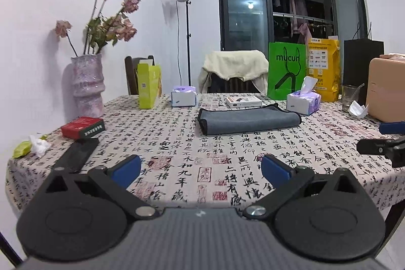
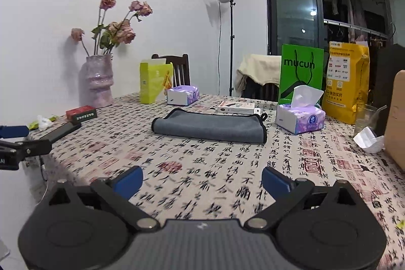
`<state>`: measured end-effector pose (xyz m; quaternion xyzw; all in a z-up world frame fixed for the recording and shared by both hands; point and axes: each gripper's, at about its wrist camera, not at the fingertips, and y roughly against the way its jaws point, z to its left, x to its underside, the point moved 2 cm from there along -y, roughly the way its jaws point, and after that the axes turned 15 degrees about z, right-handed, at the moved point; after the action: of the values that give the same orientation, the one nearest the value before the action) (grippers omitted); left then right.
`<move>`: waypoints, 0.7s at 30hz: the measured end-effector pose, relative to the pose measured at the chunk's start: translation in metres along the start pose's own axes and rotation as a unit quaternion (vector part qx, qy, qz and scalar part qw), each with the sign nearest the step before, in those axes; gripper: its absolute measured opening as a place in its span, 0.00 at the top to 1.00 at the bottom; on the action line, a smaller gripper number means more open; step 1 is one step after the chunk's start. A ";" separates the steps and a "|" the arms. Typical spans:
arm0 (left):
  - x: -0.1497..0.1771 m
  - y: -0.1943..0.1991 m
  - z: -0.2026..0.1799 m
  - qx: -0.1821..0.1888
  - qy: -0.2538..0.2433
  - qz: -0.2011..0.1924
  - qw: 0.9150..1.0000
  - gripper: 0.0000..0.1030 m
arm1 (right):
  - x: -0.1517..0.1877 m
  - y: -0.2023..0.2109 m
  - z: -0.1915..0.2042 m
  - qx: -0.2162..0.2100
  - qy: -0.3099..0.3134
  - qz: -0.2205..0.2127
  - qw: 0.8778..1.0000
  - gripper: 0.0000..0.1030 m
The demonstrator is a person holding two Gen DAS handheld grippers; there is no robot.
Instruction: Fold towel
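A grey towel [image 1: 246,120] with a black hem lies folded flat on the table with the calligraphy-print cloth [image 1: 177,156]. It also shows in the right wrist view [image 2: 210,127]. My left gripper [image 1: 201,170] is open and empty, held above the near part of the table, well short of the towel. My right gripper [image 2: 202,180] is open and empty too, also short of the towel. Each gripper's blue fingertip shows at the edge of the other's view [image 1: 391,127] [image 2: 12,131].
Behind the towel lie a small white box [image 1: 243,101] and two tissue packs [image 1: 183,96] [image 1: 303,100]. A pink vase [image 1: 87,85], red box [image 1: 83,127] and black flat object [image 1: 76,154] are at the left. Green bag [image 1: 286,70], yellow bag, glass [image 1: 349,98] and tan box [image 1: 387,90] stand at the right.
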<state>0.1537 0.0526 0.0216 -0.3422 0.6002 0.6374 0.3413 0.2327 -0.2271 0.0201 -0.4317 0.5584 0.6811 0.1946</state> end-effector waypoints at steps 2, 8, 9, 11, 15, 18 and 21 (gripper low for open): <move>0.005 0.012 0.002 -0.003 0.000 -0.006 1.000 0.00 | 0.007 0.010 0.007 0.001 0.002 -0.002 1.000 0.00; 0.025 0.044 0.005 0.000 -0.009 -0.011 1.000 0.00 | 0.032 0.041 0.032 0.000 0.018 -0.003 1.000 0.00; 0.029 0.047 0.003 0.004 -0.010 -0.005 1.000 0.00 | 0.036 0.046 0.035 -0.002 0.021 -0.006 1.000 0.00; 0.039 0.054 0.000 0.012 -0.009 0.007 1.000 0.00 | 0.045 0.056 0.041 -0.001 0.014 -0.007 1.000 0.00; 0.060 0.076 -0.008 0.029 -0.017 -0.014 0.999 0.00 | 0.067 0.076 0.060 0.005 0.014 -0.009 1.000 0.00; 0.067 0.081 -0.015 0.048 -0.025 -0.004 0.999 0.00 | 0.080 0.089 0.072 0.012 0.010 -0.015 1.000 0.00; 0.072 0.087 -0.018 0.055 -0.021 -0.007 0.998 0.00 | 0.089 0.099 0.083 0.008 0.009 -0.012 1.000 0.00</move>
<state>0.0424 0.0327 0.0058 -0.3136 0.6243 0.6084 0.3766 0.0794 -0.1991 0.0073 -0.4426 0.5604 0.6704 0.2014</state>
